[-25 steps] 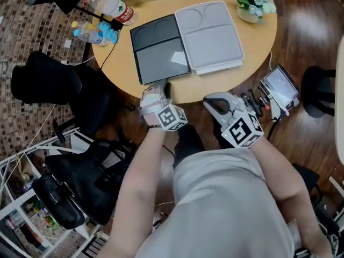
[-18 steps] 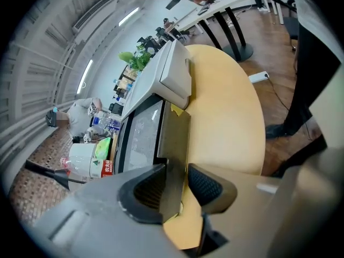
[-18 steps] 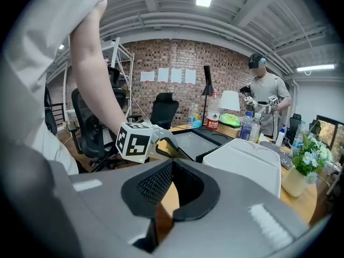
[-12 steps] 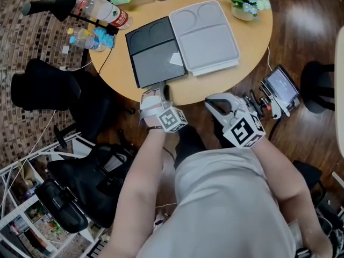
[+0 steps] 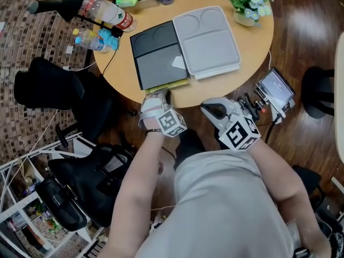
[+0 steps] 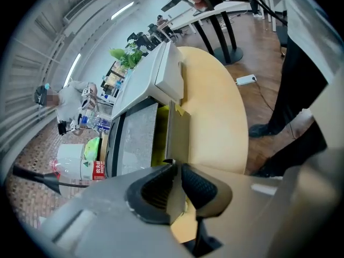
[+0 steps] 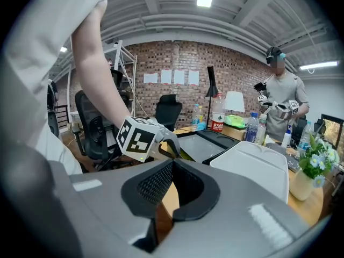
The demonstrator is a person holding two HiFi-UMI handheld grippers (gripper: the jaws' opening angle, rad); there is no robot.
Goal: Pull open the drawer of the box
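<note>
Two jaws of the left gripper (image 6: 174, 166) are closing on the thin grey tab (image 6: 177, 138) of the drawer (image 5: 167, 84). The drawer sticks slightly out of the black box (image 5: 158, 58) at the table (image 5: 231, 85) edge. The right gripper (image 7: 171, 164) is closed and empty.

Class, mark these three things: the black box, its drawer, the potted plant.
black box (image 5: 160, 63): head view, on its grey lid panel.
drawer (image 5: 169, 84): head view, on its exposed yellow strip.
potted plant (image 5: 246, 16): head view, on the pot.
</note>
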